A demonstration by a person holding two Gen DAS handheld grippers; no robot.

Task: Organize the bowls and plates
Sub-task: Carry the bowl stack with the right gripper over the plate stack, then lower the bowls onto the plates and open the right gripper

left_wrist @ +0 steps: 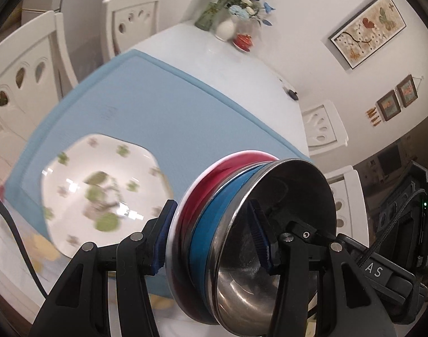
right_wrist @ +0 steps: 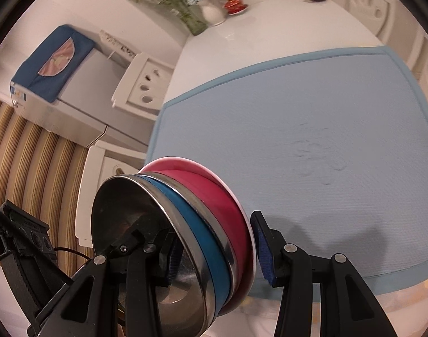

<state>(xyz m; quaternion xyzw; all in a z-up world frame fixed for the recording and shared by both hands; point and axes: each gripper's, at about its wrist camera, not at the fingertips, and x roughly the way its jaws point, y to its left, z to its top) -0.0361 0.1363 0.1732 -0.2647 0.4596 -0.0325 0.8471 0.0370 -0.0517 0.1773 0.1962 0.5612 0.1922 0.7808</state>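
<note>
A nested stack of bowls [left_wrist: 228,224], red outermost, then blue, then a steel bowl, is held tilted on its side above the table's near edge. My left gripper [left_wrist: 214,238] is shut on the stack's rim, one pad outside the red bowl, one inside the steel bowl. The stack also shows in the right wrist view [right_wrist: 191,241]. My right gripper [right_wrist: 216,255] grips the opposite rim the same way. A white square plate with green flowers [left_wrist: 101,191] lies on the blue mat [left_wrist: 157,106] to the left of the stack.
The mat lies on a white table [left_wrist: 242,64]. At the far end stand a vase of flowers [left_wrist: 225,25], a red lidded cup on a saucer [left_wrist: 243,42] and a small black object [left_wrist: 292,94]. White chairs [left_wrist: 23,75] surround the table.
</note>
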